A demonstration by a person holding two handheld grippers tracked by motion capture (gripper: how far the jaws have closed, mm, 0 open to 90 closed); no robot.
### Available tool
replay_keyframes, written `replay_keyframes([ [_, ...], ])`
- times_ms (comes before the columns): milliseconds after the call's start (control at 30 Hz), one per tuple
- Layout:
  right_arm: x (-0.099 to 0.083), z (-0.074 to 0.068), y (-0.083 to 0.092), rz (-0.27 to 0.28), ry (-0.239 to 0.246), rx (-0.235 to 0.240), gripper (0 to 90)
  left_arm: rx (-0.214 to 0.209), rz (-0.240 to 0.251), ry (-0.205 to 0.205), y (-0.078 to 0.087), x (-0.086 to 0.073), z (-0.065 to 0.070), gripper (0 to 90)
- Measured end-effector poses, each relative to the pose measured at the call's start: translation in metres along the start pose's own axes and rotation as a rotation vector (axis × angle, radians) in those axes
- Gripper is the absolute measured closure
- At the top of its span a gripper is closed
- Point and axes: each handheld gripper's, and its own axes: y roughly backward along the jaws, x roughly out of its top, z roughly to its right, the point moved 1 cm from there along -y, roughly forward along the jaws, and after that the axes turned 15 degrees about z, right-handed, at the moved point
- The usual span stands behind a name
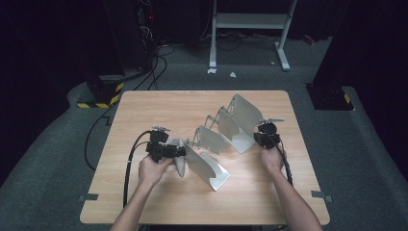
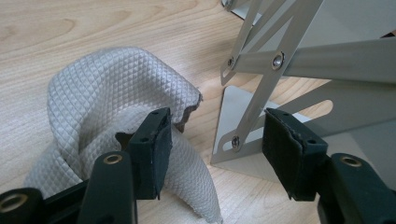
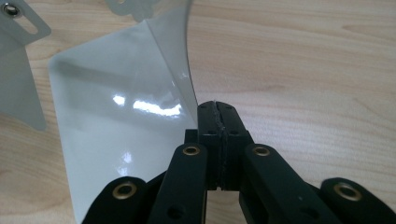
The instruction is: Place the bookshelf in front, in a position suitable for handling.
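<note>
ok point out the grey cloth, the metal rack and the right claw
grey cloth (image 2: 107, 88), left gripper view, quilted top fold
metal rack (image 1: 239, 115), high view, far plate
right claw (image 3: 218, 114), right gripper view, closed tips

Two handheld grippers, both matte black. Left gripper (image 1: 169, 150) – boxy black body with a small grey plate on top and a thick black cable curving off its rear. Right gripper (image 1: 268, 136) – same build, grey plate on top, thinner black cable running back along the forearm. Forearms bare, no sleeves visible in the high view.

Left gripper view: each jaw ends in a rectangular black pad (image 2: 159, 154) with a rough, slightly frayed rubber face, carried on a flat black link arm; brass-coloured rivets sit at the pivots. Small screw holes mark the pad holders.

Right gripper view: identical link arms, brass rivets, paired pads.
</note>
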Motion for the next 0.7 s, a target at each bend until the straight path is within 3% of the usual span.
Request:
replay_keyframes([
  [167,0.008,-0.005,-0.009,-0.019,-0.026,-0.001,90.0,0.004,0.002,-0.002,0.001,-0.003,0.002,42.7],
  [500,0.022,-0.016,-0.022,-0.036,-0.002,0.01,89.9,-0.012,0.005,-0.004,0.002,-0.011,0.013,42.6],
  [567,0.025,-0.019,-0.024,-0.021,0.006,0.03,89.2,-0.009,0.008,0.005,0.003,-0.013,0.015,42.4],
  [700,0.028,-0.034,-0.033,-0.062,0.023,0.071,88.4,-0.009,0.0,0.008,0.002,-0.017,0.022,42.4],
])
